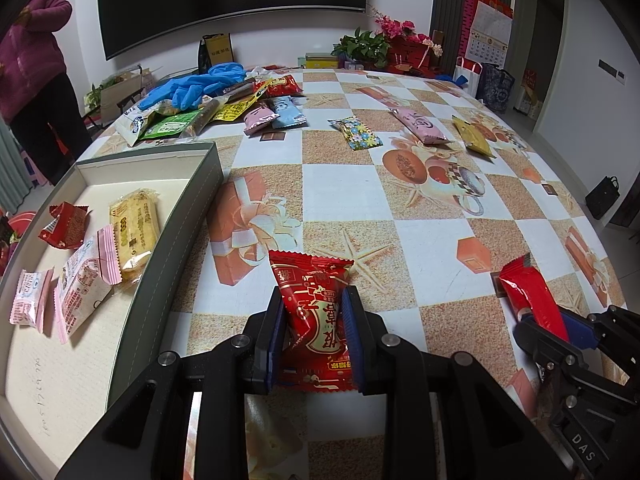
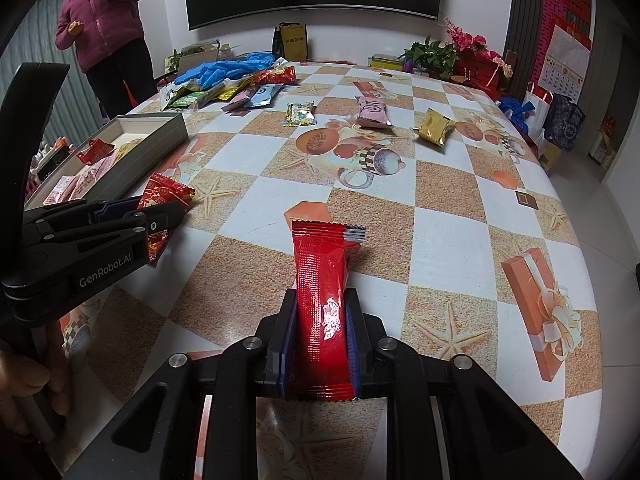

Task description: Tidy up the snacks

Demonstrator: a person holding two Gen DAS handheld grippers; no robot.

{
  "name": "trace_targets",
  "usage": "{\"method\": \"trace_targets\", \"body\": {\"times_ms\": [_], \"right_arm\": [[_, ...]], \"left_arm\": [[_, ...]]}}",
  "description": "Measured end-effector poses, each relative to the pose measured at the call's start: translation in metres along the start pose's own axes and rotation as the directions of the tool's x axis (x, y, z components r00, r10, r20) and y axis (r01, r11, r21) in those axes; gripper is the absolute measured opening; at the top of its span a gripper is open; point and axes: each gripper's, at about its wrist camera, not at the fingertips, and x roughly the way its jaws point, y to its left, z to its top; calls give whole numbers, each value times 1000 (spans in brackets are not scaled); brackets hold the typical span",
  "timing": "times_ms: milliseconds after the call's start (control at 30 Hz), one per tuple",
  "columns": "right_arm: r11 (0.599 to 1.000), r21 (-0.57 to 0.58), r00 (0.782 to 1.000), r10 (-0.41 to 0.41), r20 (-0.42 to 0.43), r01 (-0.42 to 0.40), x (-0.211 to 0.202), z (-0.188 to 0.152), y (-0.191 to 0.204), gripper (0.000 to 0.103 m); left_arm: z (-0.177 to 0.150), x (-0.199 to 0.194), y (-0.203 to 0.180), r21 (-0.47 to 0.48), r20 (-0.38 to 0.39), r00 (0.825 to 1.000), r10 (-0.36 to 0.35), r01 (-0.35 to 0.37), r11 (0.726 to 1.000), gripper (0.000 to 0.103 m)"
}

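Checked orange-and-white oilcloth printed with gift boxes and starfish covers the table (image 1: 348, 184), and a shallow grey-green cardboard box (image 1: 176, 216) sits at its left edge. Both grippers are loaded. The left gripper (image 1: 314, 320) is clenched on a red foil packet with gold and white lettering (image 1: 312, 300), held just above the cloth, close beside the box wall. The right gripper (image 2: 322, 320) is clamped on a long plain red wrapper with a crimped silver end (image 2: 322, 280), well apart from the box.

Inside the box lie a crumpled red packet (image 1: 64, 226), a yellow wafer pack (image 1: 134, 228) and two pink-and-white sachets (image 1: 86, 276), so the step in hand looks like carrying fresh pickups over for deposit. Out on the cloth wait a blue floral packet (image 1: 355, 133), a long pink bar (image 1: 420, 125), a mustard-gold pouch (image 1: 472, 136) and a mixed heap of wrappers under blue disposable gloves (image 1: 196, 84).

Next, I judge, the left packet must rise over the box wall and be let go on bare floor, likely toward the near end; the right hand then has to cross further left without bumping its partner
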Motion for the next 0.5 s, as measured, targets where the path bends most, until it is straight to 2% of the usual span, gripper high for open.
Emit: {"method": "trace_targets", "body": {"times_ms": [500], "right_arm": [[1000,1,1000,1,0,-1,0,0,0,22]], "left_arm": [[0,0,0,9,0,1000,0,0,1000,30]]}}
